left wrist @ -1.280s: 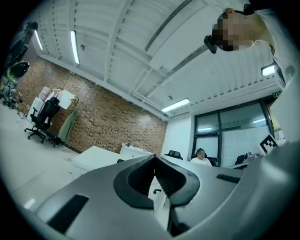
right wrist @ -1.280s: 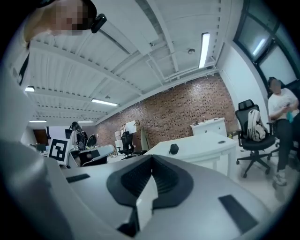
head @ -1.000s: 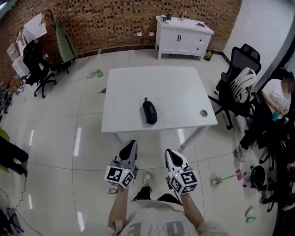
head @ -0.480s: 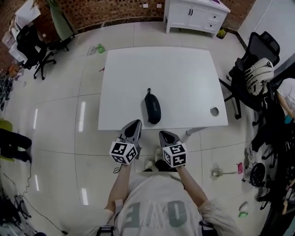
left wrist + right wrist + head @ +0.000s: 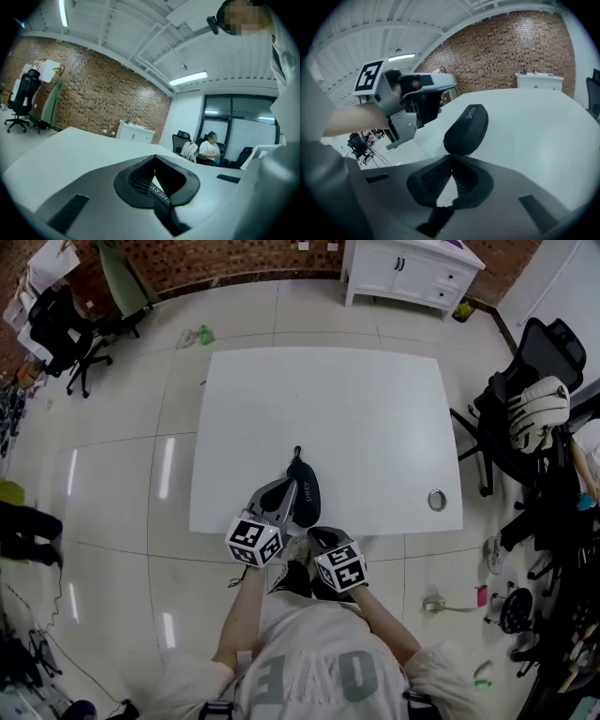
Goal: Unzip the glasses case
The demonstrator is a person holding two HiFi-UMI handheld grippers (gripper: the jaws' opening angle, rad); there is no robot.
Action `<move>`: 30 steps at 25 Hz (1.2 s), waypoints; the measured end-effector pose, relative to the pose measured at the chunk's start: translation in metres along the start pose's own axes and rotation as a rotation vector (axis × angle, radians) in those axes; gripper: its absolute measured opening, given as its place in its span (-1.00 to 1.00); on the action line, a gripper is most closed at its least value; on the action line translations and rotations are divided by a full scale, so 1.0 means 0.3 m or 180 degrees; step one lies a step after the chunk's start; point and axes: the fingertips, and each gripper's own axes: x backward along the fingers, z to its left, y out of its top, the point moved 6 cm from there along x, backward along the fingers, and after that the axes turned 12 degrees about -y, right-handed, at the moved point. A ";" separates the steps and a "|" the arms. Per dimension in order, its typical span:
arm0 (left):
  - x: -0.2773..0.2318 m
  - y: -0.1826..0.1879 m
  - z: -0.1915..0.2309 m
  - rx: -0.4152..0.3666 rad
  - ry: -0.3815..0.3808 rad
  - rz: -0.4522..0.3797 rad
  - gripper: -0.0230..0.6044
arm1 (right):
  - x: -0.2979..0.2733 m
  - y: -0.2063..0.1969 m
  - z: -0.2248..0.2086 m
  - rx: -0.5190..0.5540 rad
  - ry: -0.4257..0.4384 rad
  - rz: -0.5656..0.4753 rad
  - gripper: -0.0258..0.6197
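Observation:
A black zipped glasses case (image 5: 307,486) lies near the front edge of the white table (image 5: 375,418), its zip pull (image 5: 297,452) pointing away from me. My left gripper (image 5: 284,489) is over the table just left of the case, with its jaws shut and empty. Only a sliver of the case (image 5: 159,193) shows behind its tips in the left gripper view. My right gripper (image 5: 315,533) hovers at the table's front edge, shut and empty, short of the case. In the right gripper view the case (image 5: 467,129) lies just ahead of the right gripper (image 5: 451,157), and the left gripper (image 5: 415,101) is to its left.
A small round metal thing (image 5: 437,500) lies at the table's front right. An office chair with a bag (image 5: 532,418) stands right of the table, a white cabinet (image 5: 412,270) behind it, and chairs (image 5: 61,329) at far left. A person (image 5: 209,149) sits across the room.
Both grippers have moved forward and down from over the floor to the table's front edge. The left one is now beside the case. Both stayed shut.

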 end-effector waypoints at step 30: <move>-0.271 -0.084 0.149 0.0273 -0.0244 0.0994 -0.92 | -0.115 0.154 -0.201 -0.0177 -0.1281 0.0272 -0.58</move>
